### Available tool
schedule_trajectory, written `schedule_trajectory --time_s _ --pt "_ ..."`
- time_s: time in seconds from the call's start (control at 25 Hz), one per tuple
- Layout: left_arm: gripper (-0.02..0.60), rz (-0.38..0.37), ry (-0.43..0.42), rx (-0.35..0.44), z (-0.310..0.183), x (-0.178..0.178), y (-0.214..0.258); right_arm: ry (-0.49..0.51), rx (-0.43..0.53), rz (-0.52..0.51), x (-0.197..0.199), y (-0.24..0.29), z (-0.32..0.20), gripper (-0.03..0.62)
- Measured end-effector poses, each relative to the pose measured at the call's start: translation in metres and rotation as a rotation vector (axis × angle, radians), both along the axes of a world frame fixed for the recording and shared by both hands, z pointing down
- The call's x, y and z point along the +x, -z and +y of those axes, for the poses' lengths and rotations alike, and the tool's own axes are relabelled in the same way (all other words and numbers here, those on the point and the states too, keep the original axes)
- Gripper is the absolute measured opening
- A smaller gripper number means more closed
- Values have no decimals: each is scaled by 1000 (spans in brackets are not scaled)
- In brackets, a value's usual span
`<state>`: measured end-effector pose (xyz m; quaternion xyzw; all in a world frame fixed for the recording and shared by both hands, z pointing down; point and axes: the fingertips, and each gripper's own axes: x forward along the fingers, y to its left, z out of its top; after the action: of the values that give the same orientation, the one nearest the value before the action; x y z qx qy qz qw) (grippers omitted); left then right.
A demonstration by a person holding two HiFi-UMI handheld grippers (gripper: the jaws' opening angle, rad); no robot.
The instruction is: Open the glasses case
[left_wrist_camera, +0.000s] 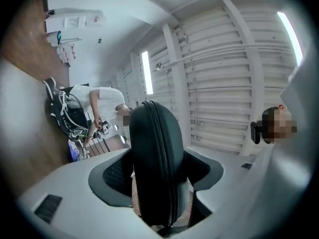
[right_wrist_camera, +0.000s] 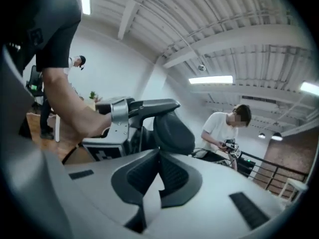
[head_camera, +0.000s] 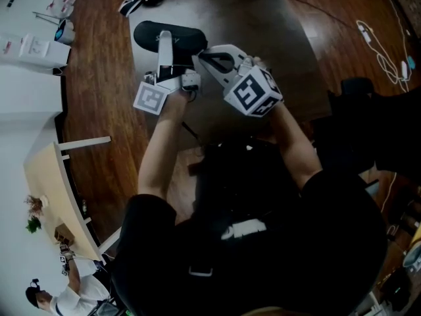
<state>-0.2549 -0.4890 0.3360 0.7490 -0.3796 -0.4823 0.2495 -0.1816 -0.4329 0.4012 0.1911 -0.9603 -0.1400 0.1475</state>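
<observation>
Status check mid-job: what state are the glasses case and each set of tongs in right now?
glasses case: zip closed along the visible edge, held between the left tongs.
left tongs: wide apart, clamped on the case's two sides.
right tongs: closed together, tips at the case, nothing visibly pinched.

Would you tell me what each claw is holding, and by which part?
The left claw holds the glasses case by its two broad faces; the right claw is shut on nothing.

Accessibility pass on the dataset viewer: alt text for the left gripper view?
Closed black glasses case, zipper seam toward the camera, gripped between the pads of the left gripper. Behind it, a white ribbed ceiling with strip lights and a person in white.
</observation>
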Motion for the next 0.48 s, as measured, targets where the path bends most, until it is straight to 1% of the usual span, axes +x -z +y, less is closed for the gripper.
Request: schedule_trajectory --time_s 0.08,0.16,0.28,0.4,0.48 --pt "290 -60 -26 -29 -1 7 -3 14 17 51 -2 -10 3 9" --pt "284 -117 -65 -46 0 14 -6 26 3 86 0 -18 3 9" --pt "275 -203 -119 -72 3 24 -12 18 -18 117 11 -26 -4 9" --pt "262 -253 -153 -85 5 33 -17 -9 -9 140 24 -27 -17 9" --pt "263 -271 -134 -74 4 36 -17 1 25 186 25 -29 -15 9"
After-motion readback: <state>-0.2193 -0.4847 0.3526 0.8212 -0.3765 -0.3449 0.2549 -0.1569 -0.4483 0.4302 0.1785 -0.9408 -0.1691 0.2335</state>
